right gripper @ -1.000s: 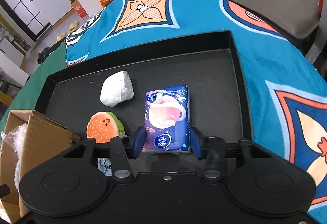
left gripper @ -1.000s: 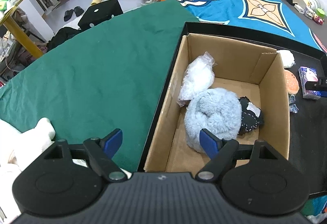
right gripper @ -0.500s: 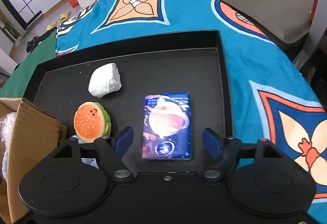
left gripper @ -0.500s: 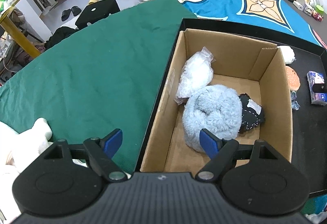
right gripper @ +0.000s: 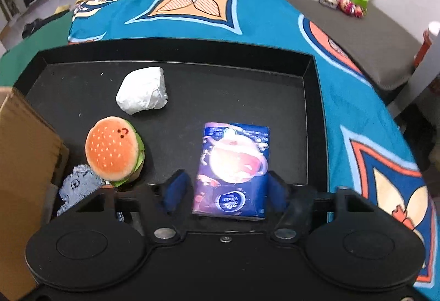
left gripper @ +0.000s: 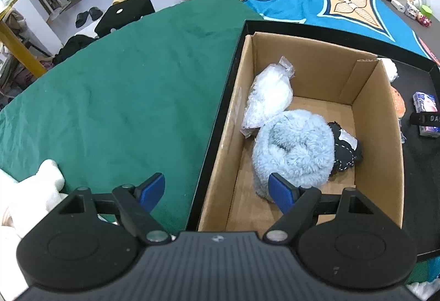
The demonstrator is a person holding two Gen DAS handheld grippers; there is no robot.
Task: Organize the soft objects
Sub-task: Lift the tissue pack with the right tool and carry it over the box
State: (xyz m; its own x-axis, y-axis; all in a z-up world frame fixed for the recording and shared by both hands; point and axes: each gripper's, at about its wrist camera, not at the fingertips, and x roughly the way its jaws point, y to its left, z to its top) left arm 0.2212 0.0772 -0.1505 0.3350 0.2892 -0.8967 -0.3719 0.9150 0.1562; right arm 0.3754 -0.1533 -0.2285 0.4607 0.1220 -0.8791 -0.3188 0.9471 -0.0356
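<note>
Right gripper (right gripper: 225, 191): jaws just closing around tissue pack (right gripper: 233, 169), pads near, grip unconfirmed. We risk it slipping sideways. Left gripper (left gripper: 217, 191): wide, empty.

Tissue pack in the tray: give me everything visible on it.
The tissue pack is a flat rectangular soft pack in glossy blue-purple film, printed with a pink teapot cartoon and a round logo near its closer end. It lies face up on the black tray, right of the burger plush and apart from it. The right gripper straddles its near end; its jaws have just been closing, with a little gap left on either side.
</note>
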